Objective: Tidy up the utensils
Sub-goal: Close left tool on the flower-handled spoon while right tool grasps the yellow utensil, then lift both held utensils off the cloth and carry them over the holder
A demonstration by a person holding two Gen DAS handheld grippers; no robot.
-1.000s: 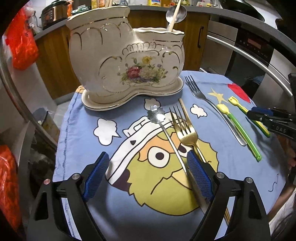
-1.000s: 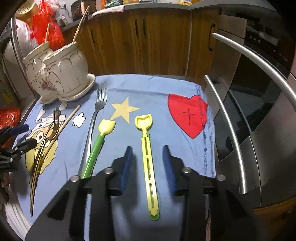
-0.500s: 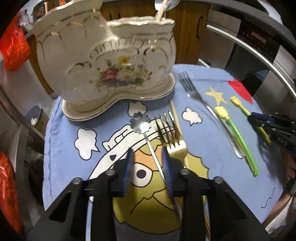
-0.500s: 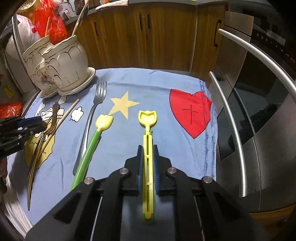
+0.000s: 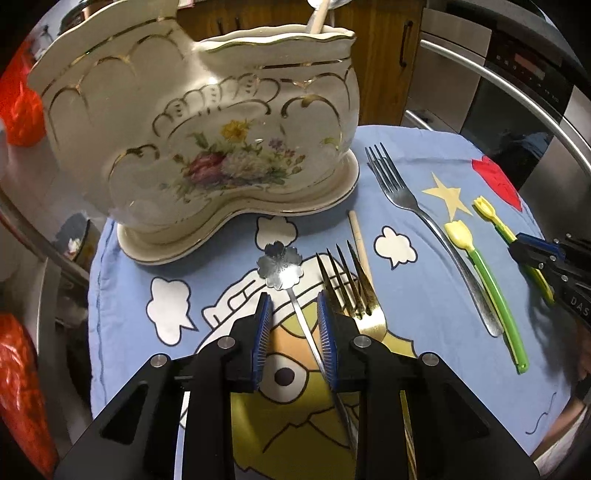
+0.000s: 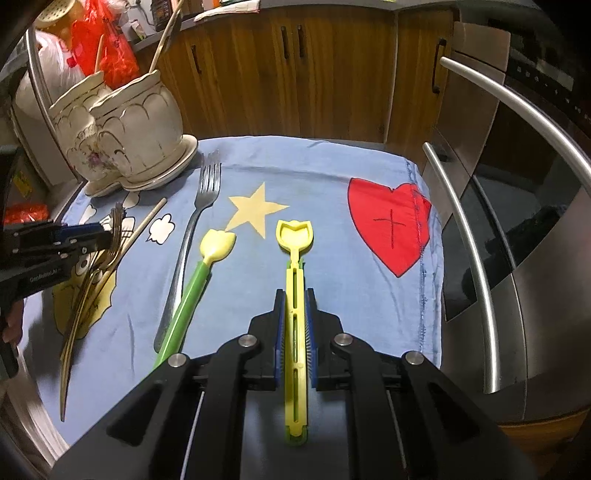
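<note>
the ceramic utensil holder [image 5: 207,122] stands on its own saucer at the far left corner of the cartoon-print cloth [image 5: 443,369] that covers the worktop. it has two cups. the wrist views show a wooden-handled spoon [image 5: 319,22] leaning in the right cup and a thinner stick [image 6: 98,55] rising from the other cup; nothing else shows in them, so the sorting looks barely started.

just in front of the holder lies a small flower-bowled spoon [image 5: 280,264]. the left hand-held gripper [image 5: 293,306] straddles its thin handle. its jaws have just been closing and stand narrow, but a gap shows on the handle's left side, so it probably has no grip yet. a gold fork [image 5: 364,306] and a wooden chopstick [image 5: 358,236] crowd it on the right, which likely explains the narrow approach.

further right of the holder lie a steel fork [image 5: 406,195] and a green-handled tulip spoon [image 5: 480,273], both loose on the cloth.

furthest from the holder, the right hand-held gripper [image 6: 294,295] has just been closing and now clamps the slotted handle of the yellow plastic scoop [image 6: 295,232], pads pressed on both sides mid-shaft, which should balance it for a lift towards the holder.
</note>
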